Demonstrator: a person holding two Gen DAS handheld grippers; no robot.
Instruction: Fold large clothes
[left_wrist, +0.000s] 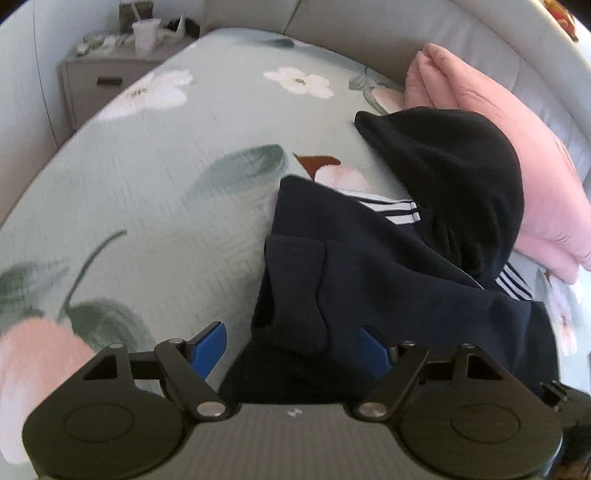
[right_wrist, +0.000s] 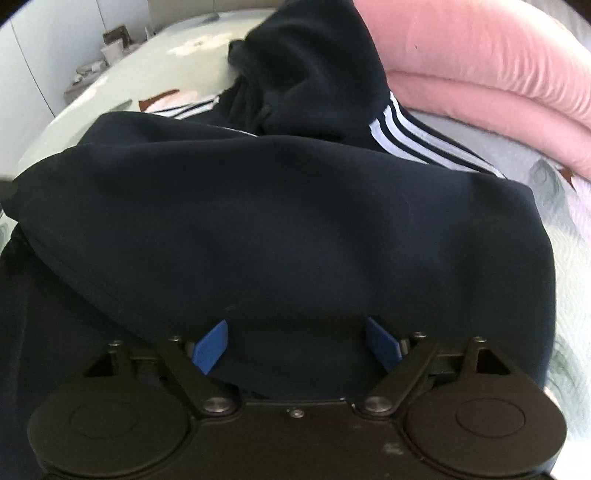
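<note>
Folding was partly done: the navy hoodie (right_wrist: 280, 221) lay doubled, hood (left_wrist: 450, 177) loose at upper right. Left gripper (left_wrist: 295, 347) and right gripper (right_wrist: 295, 339) stood spread, pinching nothing.

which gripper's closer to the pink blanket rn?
Right, probably. The right gripper is over the dark hoodie with the pink blanket looming just beyond. The left gripper is at the hoodie's opposite edge, blanket farther off.

Bed with a hoodie and a pink quilt on it

The bed (left_wrist: 177, 177) wears a pale green cover printed with flowers and leaves. A dark navy hoodie (left_wrist: 388, 280) with white stripes lies partly folded on it, hood up, touching a folded pink quilt (left_wrist: 491, 147) by the headboard.
</note>
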